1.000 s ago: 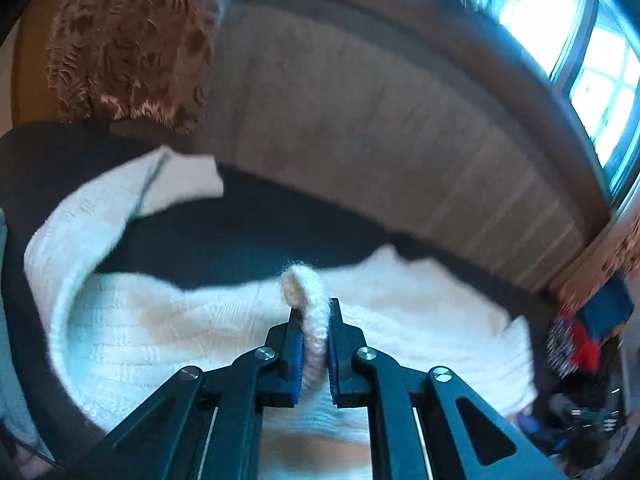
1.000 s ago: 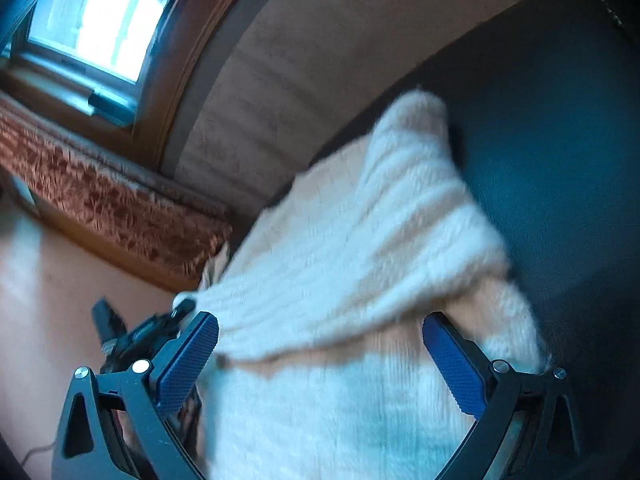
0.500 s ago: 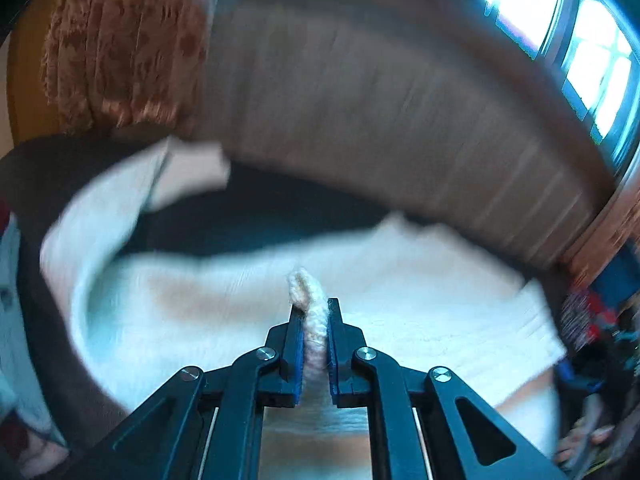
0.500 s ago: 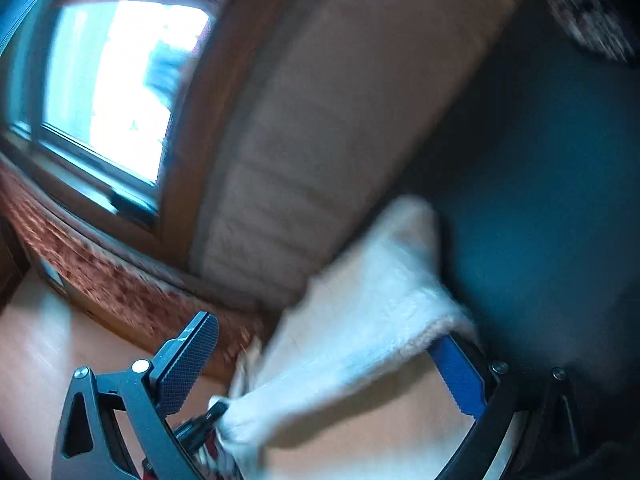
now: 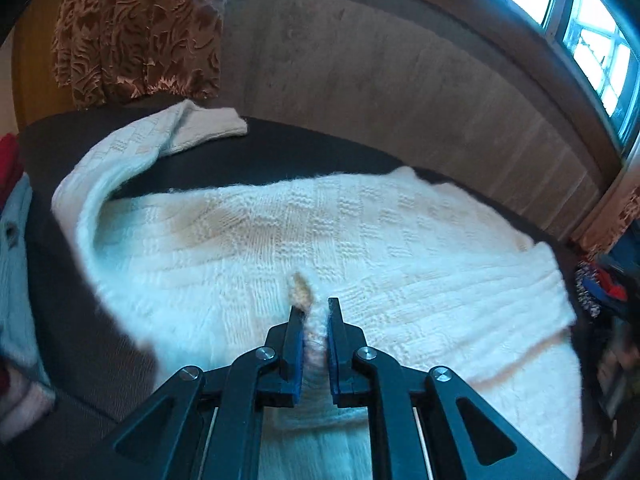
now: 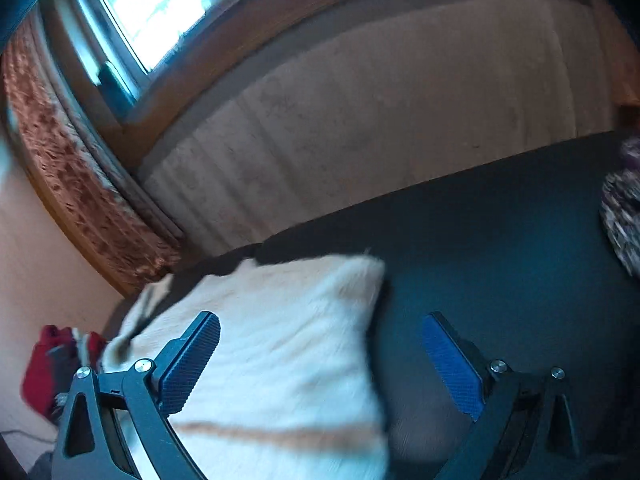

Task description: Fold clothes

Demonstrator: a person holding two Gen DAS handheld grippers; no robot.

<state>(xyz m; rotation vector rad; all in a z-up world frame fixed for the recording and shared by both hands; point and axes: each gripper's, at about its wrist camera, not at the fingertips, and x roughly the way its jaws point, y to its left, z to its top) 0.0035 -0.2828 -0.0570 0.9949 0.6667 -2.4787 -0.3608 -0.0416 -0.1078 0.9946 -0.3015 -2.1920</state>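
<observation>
In the left wrist view, a pinch of white knit fabric is being held tightly between the blue pads of the left gripper, and a small tuft is sticking up just past the fingertips. Beyond it, the white knitted sweater is being spread flat on the dark surface, its long axis running across the view from left to right. One sleeve is being curved away at the far left, its cuff pointing right toward the wall. A patterned brown curtain is hanging at the far left, and a window is glowing at the far right.

In the right wrist view, the right gripper is being held wide, its jaws closing slightly. Nothing is being pressed by them; the sweater's blurred edge is lying below, between the left finger and the gap.
</observation>
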